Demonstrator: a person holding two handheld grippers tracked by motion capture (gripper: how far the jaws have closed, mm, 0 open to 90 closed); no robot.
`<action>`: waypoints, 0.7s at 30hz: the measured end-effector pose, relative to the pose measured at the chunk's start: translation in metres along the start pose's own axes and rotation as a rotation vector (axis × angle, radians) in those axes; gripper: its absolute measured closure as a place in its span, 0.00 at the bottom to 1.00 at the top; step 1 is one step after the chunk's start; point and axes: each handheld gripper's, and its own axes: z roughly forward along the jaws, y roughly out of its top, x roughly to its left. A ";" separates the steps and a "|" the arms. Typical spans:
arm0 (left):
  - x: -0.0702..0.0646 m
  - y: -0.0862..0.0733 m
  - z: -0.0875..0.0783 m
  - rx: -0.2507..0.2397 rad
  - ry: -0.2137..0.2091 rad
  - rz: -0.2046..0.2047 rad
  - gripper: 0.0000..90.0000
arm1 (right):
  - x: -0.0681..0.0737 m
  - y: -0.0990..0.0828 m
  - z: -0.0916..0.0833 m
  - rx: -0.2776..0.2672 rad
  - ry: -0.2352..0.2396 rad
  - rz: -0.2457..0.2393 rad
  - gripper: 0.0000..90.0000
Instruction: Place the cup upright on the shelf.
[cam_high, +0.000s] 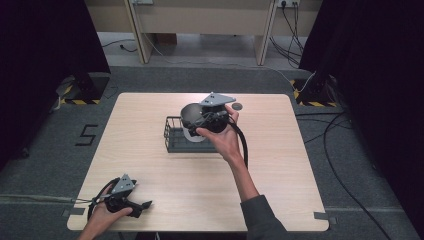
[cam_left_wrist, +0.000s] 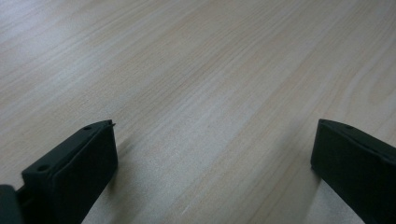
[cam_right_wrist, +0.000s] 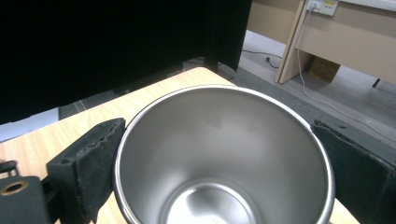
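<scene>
Dark curtains flank a carpeted bay, and at its middle stands a pale wooden table (cam_high: 150, 150), the biggest thing in the high view. Just past the table's centre, toward twelve o'clock, sits a dark wire basket (cam_high: 172, 136). Above the basket's three o'clock end, the right gripper (cam_high: 197, 120) holds a steel cup (cam_right_wrist: 224, 154): in the right gripper view the jaws press the cup's outer wall from either side near the rim, mouth toward the camera, the inside shining and bare. A small dark disc (cam_high: 237, 106) lies on the wood at about one o'clock from the basket, near the far edge. At seven o'clock on the table, the left gripper (cam_high: 145, 205) rests low over bare wood with its jaws spread wide and nothing between them.

The work in hand looks like carrying the cup at the basket, whether in or out cannot be told. To do it well, keep the squeeze steady, since smooth metal held only at the rim can pivot or slip. Move the cup straight up or down so its base clears the wire wall rather than catching it and dragging the basket. Loosen the jaws only once the base sits flat. The left gripper could steady the basket's nine o'clock end if it shifts.
</scene>
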 end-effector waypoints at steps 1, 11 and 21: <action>0.000 0.000 0.000 0.000 0.000 0.000 0.00 | -0.001 0.001 0.002 0.002 -0.004 0.000 0.07; 0.000 0.000 0.000 0.000 -0.002 0.002 0.00 | -0.013 0.004 0.029 0.030 -0.035 0.027 0.07; 0.000 0.000 0.000 0.000 -0.003 0.003 0.00 | -0.018 0.003 0.049 0.056 -0.053 0.050 0.07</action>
